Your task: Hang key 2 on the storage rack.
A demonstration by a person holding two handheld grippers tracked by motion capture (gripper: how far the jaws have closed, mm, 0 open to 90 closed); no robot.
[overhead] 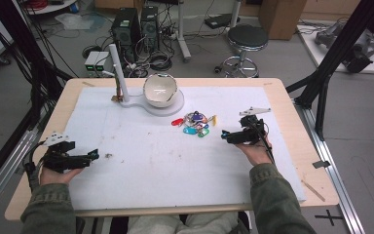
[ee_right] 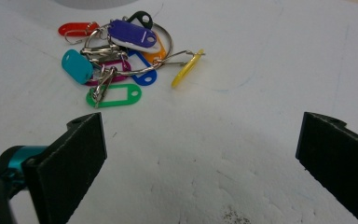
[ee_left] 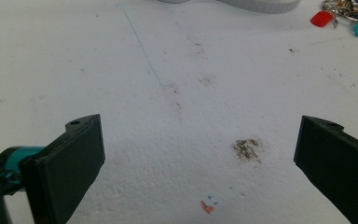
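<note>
While both hands rest low on the white foam-covered surface (overhead: 141, 161), the high view shows the left gripper (overhead: 93, 155) well apart from the bunch of coloured plastic key tags on metal rings (overhead: 195, 124), probably idle, and the right gripper (overhead: 224, 136) near it, likely lined up to approach. A white bowl on a white stand (overhead: 159, 90) sits behind. From the left gripper view, fingers (ee_left: 70, 163) are spread over a dark smudge (ee_left: 248, 148), empty. Only the right gripper view separates individual tags, ahead of its released fingers (ee_right: 72, 161).

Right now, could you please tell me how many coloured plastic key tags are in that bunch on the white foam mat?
8 visible: red, purple, black, orange, teal, blue, magenta, green, plus a yellow one makes 9; others may hide underneath.
</note>
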